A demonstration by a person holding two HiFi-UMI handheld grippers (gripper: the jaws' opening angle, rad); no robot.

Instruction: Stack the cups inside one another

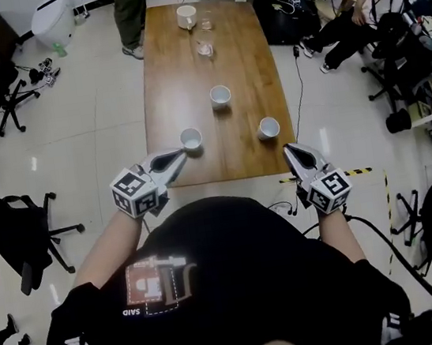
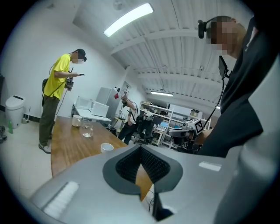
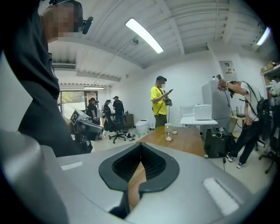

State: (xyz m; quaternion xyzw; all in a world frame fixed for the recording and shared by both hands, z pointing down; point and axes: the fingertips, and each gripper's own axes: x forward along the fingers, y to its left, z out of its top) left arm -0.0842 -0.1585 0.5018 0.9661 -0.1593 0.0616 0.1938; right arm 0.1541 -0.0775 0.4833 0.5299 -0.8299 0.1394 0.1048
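At the wooden table's (image 1: 184, 60) near edge, the left gripper (image 1: 180, 158) and right gripper (image 1: 291, 151) are held with jaws together and empty, white cups (image 1: 220, 95) being set just beyond.

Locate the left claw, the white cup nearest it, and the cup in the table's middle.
left claw (image 1: 182, 155): head view, between its fingertips.
nearest white cup (image 1: 190, 138): head view, inside its rim.
middle cup (image 1: 220, 95): head view, inside its rim.
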